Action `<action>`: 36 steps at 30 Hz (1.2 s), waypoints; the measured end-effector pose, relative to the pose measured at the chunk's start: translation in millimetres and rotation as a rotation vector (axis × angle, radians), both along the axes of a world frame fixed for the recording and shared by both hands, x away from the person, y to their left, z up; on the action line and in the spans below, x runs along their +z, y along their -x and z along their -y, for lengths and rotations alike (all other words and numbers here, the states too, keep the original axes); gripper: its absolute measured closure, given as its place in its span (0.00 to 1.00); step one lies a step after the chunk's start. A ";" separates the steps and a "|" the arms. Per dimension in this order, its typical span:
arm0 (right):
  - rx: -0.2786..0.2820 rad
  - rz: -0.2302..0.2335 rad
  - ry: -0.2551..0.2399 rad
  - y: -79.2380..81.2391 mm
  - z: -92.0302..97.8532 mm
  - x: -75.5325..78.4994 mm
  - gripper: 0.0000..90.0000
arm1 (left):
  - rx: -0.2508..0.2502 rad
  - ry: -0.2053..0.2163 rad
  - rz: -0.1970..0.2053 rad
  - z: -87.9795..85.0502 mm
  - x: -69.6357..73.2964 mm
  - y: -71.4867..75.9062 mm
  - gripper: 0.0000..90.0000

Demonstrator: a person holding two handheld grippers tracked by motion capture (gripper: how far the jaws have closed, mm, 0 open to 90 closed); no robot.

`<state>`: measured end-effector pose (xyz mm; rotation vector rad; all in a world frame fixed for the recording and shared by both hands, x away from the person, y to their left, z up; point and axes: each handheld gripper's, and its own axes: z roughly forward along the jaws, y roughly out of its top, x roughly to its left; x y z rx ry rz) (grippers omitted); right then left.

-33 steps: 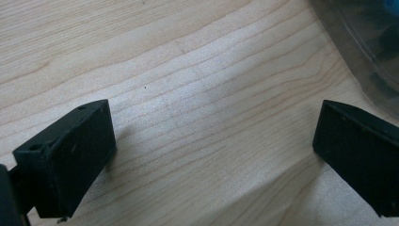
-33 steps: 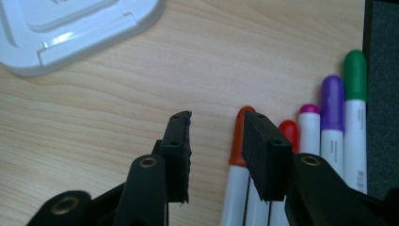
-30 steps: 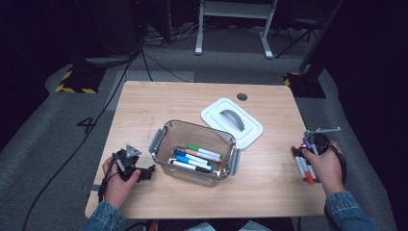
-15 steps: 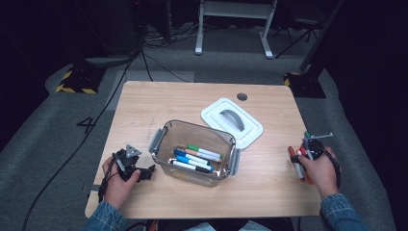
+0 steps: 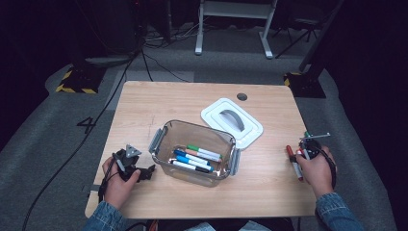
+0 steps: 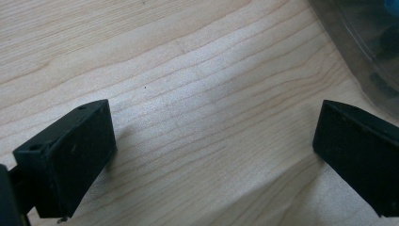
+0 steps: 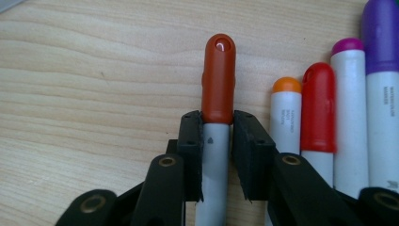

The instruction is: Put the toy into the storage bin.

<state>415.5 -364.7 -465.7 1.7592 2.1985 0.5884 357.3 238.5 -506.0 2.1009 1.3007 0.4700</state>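
Grey carpet floor (image 5: 57, 130) – dark room – white frame legs (image 5: 233, 29) behind wooden table (image 5: 183, 101).

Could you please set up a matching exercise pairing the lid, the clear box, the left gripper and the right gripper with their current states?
Things:
1. white lid
2. clear box
3. left gripper
4. right gripper

States:
A. fingers shut on the orange-capped marker
B. holds several markers
C. lies flat on the table, behind the box
D. fingers open over bare wood

Pairs: 1-C, 2-B, 3-D, 4-A
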 end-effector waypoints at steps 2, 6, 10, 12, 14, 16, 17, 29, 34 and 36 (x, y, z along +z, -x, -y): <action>0.006 0.006 -0.005 0.1 0.3 2.9 0.82 | 0.000 -0.001 0.000 -0.1 0.1 0.0 0.00; 0.010 0.015 -0.019 0.9 0.5 9.2 0.83 | 0.000 -0.001 0.000 0.0 0.0 0.0 0.00; 0.020 0.018 -0.013 1.7 -0.7 8.9 0.83 | 0.000 -0.001 0.000 0.0 0.0 0.0 0.00; 0.021 0.011 -0.019 2.0 -1.4 5.4 0.82 | 0.000 -0.001 0.000 -0.1 0.0 0.0 0.00; 0.023 0.001 -0.026 1.7 -1.7 1.5 0.82 | 0.000 -0.001 0.000 -0.1 0.0 0.0 0.00; 0.028 0.004 -0.021 1.6 -1.7 -1.5 0.82 | 0.000 -0.001 0.001 0.0 0.0 0.0 0.00; 0.027 0.003 -0.022 1.5 -1.7 -2.1 0.82 | 0.000 0.000 0.000 0.0 0.0 0.0 0.00; 0.040 0.020 -0.031 7.0 2.6 -6.3 0.76 | 0.000 0.000 0.000 0.0 0.0 0.0 0.00; 0.055 0.011 0.000 7.9 2.6 -5.4 0.85 | 0.000 -0.001 0.000 -0.1 0.0 0.0 0.00; 0.049 0.008 0.006 8.1 1.4 -4.9 0.86 | 0.000 0.000 0.000 0.0 0.0 0.0 0.00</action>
